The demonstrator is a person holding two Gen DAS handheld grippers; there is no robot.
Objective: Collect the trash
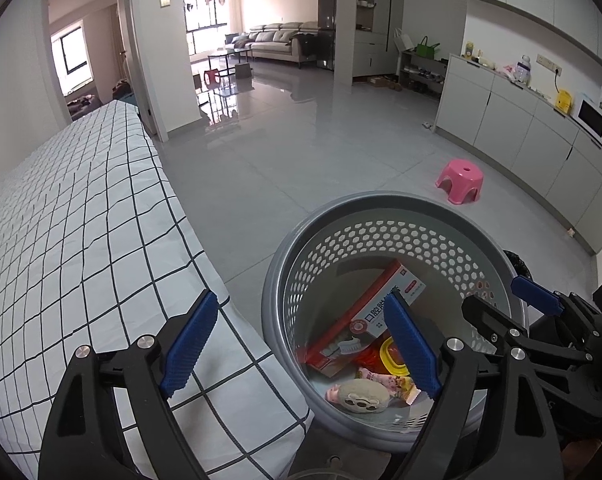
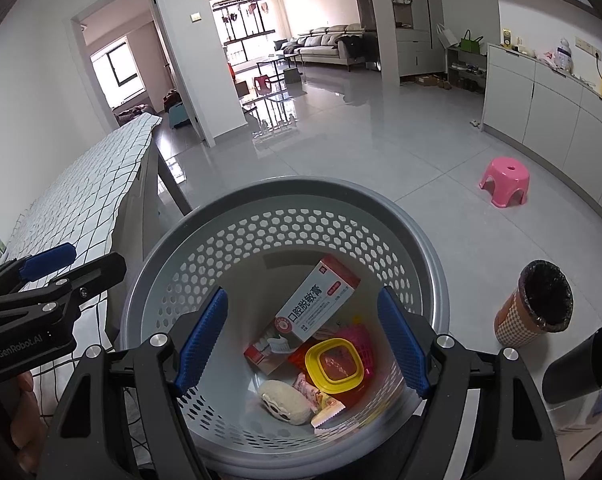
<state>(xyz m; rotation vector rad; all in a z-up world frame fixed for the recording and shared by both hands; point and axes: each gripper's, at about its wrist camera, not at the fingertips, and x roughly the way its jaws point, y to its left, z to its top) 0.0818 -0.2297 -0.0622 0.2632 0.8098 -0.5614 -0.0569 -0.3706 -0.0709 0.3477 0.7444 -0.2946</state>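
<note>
A grey perforated basket [image 1: 381,202] [image 2: 301,188] stands on the floor beside the table. Inside lie a red-and-white toothpaste box [image 2: 317,300] [image 1: 365,308], a yellow-lidded container [image 2: 333,364], a small pink basket [image 2: 361,340], a pink snack wrapper [image 2: 321,400] and a beige round item [image 2: 285,400] [image 1: 363,398]. My left gripper [image 1: 301,300] [image 2: 97,256] is open and empty, spanning the table's corner and the basket's rim. My right gripper [image 2: 303,294] [image 1: 505,300] hangs open over the basket's mouth, holding nothing.
The table with the black-checked white cloth [image 1: 81,240] runs along the left. A pink stool [image 2: 505,180] stands on the grey tiled floor. A small bin with a black liner [image 2: 541,304] and a black cup [image 2: 581,368] are at the right. White cabinets [image 1: 521,132] line the right wall.
</note>
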